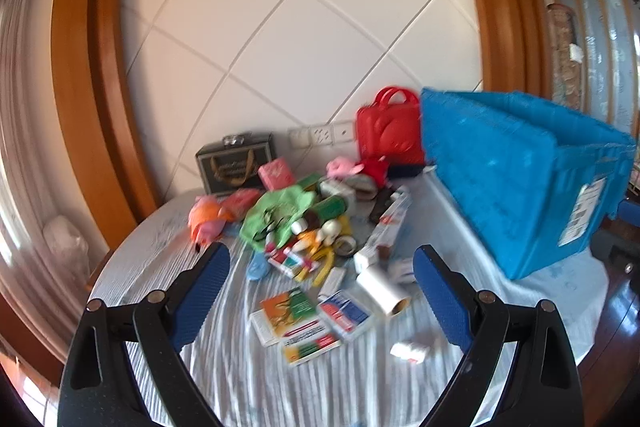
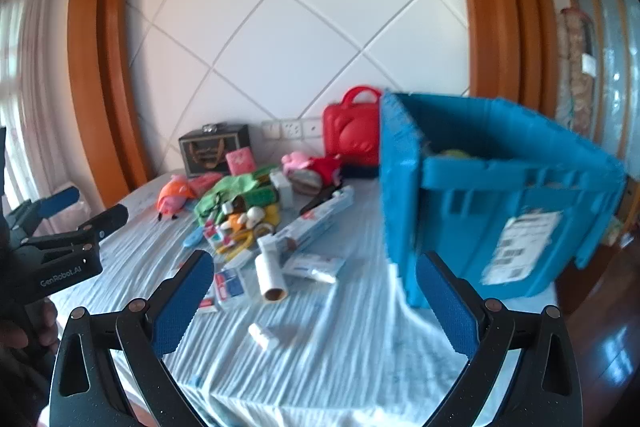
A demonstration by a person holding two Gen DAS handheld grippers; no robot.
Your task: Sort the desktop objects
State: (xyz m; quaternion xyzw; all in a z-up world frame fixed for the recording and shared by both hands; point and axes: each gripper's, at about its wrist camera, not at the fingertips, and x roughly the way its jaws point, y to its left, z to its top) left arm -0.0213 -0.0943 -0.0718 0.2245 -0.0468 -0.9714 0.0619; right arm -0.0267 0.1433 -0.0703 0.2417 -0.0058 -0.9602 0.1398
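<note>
Both tongs stand wide, with nothing between their blue pads. From its own camera, the left gripper [image 1: 322, 291] hangs over flat medicine boxes [image 1: 306, 323] on the wrinkled white cloth [image 1: 248, 379]. The right gripper [image 2: 316, 301] hangs over a small white tube [image 2: 262, 335].

A messy pile of small things [image 1: 308, 227] sits at about 12 o'clock from the left tongs — a green cloth, little bottles, toys, all blurry. At 1 o'clock lies a white paper roll [image 1: 382, 290]. Its long side runs from 10 o'clock to 4 o'clock, and its brown open end faces 4 o'clock. A long white-and-blue box [image 2: 316, 223] behind it points up toward 2 o'clock.

A big blue bin [image 2: 492, 195] stands on the table at 2 o'clock, with a red case [image 2: 352, 131] just behind its left corner.

Only the right camera looks down into the bin, where something yellowish shows, and only that camera shows the left tongs from the side, at 9 o'clock. Only the left camera shows the orange-and-green box tops clearly.
</note>
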